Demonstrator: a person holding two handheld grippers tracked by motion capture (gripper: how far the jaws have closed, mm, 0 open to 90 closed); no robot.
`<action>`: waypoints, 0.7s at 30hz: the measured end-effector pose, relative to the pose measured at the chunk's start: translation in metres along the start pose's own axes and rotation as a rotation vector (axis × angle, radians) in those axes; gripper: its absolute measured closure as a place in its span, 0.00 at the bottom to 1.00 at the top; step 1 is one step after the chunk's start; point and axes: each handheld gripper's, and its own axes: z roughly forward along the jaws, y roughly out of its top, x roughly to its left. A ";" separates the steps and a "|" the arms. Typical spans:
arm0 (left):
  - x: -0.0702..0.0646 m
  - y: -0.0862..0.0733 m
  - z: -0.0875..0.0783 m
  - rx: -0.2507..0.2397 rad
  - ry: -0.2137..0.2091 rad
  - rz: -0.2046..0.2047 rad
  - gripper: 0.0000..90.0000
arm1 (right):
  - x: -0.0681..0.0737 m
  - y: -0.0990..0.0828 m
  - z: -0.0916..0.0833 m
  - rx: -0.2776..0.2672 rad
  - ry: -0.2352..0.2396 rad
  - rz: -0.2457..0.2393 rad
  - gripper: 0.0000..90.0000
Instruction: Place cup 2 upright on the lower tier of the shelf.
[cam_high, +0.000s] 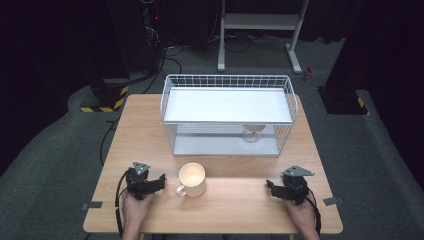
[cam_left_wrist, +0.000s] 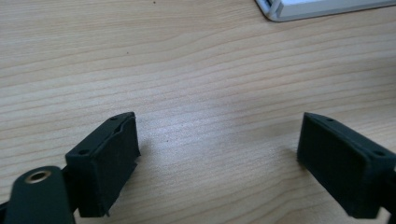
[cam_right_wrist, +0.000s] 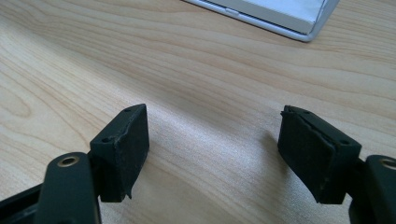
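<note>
Both claws rest low on the wooden desk (cam_high: 220, 200), one at each near corner. The left claw (cam_high: 156, 183) is open and holds nothing; in the left gripper view its two black pads (cam_left_wrist: 109, 163) stand wide apart with bare wood between them. The right claw (cam_high: 272, 187) is open too, with only wood between its pads (cam_right_wrist: 122, 149) in the right gripper view.

The cream mug (cam_high: 192, 179) stands upright on the desk, just beside the left claw and well apart from the right one. Its handle sticks out toward the near left, close to the left claw's tips. It looks empty inside.

Behind the mug stands a white wire rack (cam_high: 227, 112) with a flat top shelf and a lower shelf. A small clear glass (cam_high: 252, 134) sits on the lower shelf, toward the right.

I think this is the very start of the job: no claw has hold of anything yet, and the mug is the thing to pick up. The mug probably goes to the rack, but I cannot be sure which shelf.

The next move is most likely for the left claw. It needs to slide over to the mug, get one pad on each side of the handle or the rim, then squeeze. It should go slow, so the mug does not tip or skid away
</note>
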 end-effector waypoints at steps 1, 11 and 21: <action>0.000 0.000 0.000 -0.002 -0.004 0.001 0.14 | 0.000 0.000 0.000 0.001 -0.004 0.003 0.27; 0.000 0.001 -0.022 -0.041 -0.105 0.013 0.12 | 0.001 0.000 0.000 -0.001 -0.009 0.001 0.27; -0.012 -0.006 -0.049 -0.106 -0.197 0.020 0.08 | 0.001 0.000 0.000 0.000 -0.009 0.004 0.27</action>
